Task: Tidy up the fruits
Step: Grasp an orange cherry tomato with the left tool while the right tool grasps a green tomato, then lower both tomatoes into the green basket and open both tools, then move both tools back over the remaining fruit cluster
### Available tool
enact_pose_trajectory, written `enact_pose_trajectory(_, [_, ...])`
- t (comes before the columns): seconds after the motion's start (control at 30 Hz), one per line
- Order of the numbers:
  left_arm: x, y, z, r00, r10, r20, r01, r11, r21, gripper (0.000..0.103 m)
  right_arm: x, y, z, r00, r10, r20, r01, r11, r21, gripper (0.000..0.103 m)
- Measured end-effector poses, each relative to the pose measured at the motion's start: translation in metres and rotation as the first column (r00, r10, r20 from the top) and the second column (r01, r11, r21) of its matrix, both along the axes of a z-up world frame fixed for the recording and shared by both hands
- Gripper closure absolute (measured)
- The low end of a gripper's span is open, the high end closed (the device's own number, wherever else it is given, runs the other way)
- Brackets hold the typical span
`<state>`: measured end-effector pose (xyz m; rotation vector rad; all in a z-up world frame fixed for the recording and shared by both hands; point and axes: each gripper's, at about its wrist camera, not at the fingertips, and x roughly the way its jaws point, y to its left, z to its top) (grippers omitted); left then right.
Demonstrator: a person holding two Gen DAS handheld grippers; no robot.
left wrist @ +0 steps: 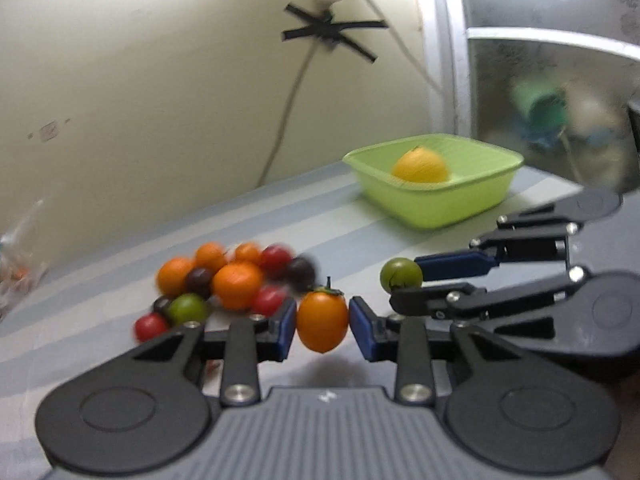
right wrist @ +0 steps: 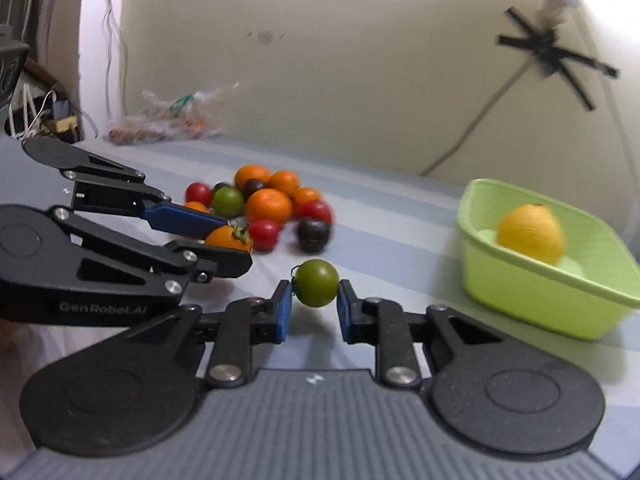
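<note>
- The left gripper (left wrist: 322, 322) is clamped on an orange cherry tomato (left wrist: 322, 322), lifted clear of the cloth.
- The right gripper (right wrist: 313, 305) pinches a green cherry tomato (right wrist: 316, 282) between its blue pads (right wrist: 285, 312).
- The green basket (right wrist: 536, 292), at two o'clock in the right wrist view, holds one yellow citrus fruit (right wrist: 530, 233).
- Judgement: carry both tomatoes over the rim before letting go, low, so they do not bounce; keep the two grippers from colliding.
- The remaining pile of tomatoes (right wrist: 268, 204) sits at eleven o'clock.
- A pale blue striped cloth (right wrist: 400, 220) covers the surface; the cream wall (right wrist: 320, 60) carries taped cables, and a plastic bag (right wrist: 168, 120) lies by it.
</note>
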<state>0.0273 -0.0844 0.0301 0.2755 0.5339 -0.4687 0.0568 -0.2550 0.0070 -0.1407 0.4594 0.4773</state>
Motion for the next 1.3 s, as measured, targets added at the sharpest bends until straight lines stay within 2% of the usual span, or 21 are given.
enact_pose_trajectory(0.13, [0.019,-0.027,0.013,0.997,-0.063,-0.041,0.059,0.995,-0.084,0.074,-0.008,-0.027,0.006,0.991,-0.103,0.08,0.101,0.994,0.028,0.076])
enact_pose_trajectory(0.2, [0.03,-0.044,0.018,0.995,-0.094,-0.042,0.089,0.99,-0.112,0.074,-0.007,-0.043,0.01,0.978,-0.17,0.123,0.167,0.985,0.04,0.076])
enact_pose_trajectory(0.33, [0.056,-0.086,0.026,0.989,-0.148,-0.024,0.143,0.978,-0.151,0.074,0.004,-0.078,0.017,0.945,-0.287,0.158,0.277,0.957,0.085,0.076])
enact_pose_trajectory(0.47, [0.079,-0.124,0.027,0.986,-0.164,-0.021,0.16,0.976,-0.15,0.073,0.025,-0.103,0.02,0.919,-0.364,0.153,0.354,0.931,0.094,0.076])
enact_pose_trajectory(0.63, [0.094,-0.146,0.014,0.987,-0.149,-0.057,0.14,0.981,-0.133,0.072,0.044,-0.111,0.01,0.917,-0.379,0.123,0.372,0.925,0.074,0.074])
enact_pose_trajectory(0.67, [0.095,-0.147,0.012,0.989,-0.14,-0.056,0.132,0.982,-0.132,0.068,0.045,-0.11,0.008,0.916,-0.38,0.126,0.373,0.925,0.076,0.073])
enact_pose_trajectory(0.77, [0.096,-0.145,0.012,0.992,-0.12,-0.043,0.114,0.985,-0.132,0.059,0.046,-0.111,0.008,0.915,-0.386,0.12,0.377,0.922,0.088,0.069])
enact_pose_trajectory(0.87, [0.093,-0.138,0.015,0.995,-0.095,-0.024,0.091,0.987,-0.132,0.051,0.044,-0.119,0.009,0.916,-0.389,0.099,0.375,0.917,0.134,0.056])
enact_pose_trajectory(1.0, [0.081,-0.118,0.025,0.997,-0.072,0.002,0.072,0.984,-0.162,0.051,0.036,-0.119,0.009,0.899,-0.42,0.126,0.399,0.902,0.166,0.056])
enact_pose_trajectory(1.1, [0.062,-0.087,0.028,0.997,-0.062,0.04,0.068,0.983,-0.168,0.051,0.029,-0.121,0.009,0.893,-0.44,0.094,0.415,0.887,0.204,0.057])
enact_pose_trajectory(1.2, [0.041,-0.049,0.023,0.997,-0.03,0.065,0.039,0.99,-0.137,0.051,0.012,-0.114,0.009,0.892,-0.442,0.1,0.41,0.881,0.236,0.057])
enact_pose_trajectory(1.3, [0.026,-0.01,0.014,0.998,0.046,0.042,-0.041,0.993,-0.113,0.051,-0.002,-0.099,0.009,0.898,-0.429,0.097,0.396,0.884,0.248,0.057])
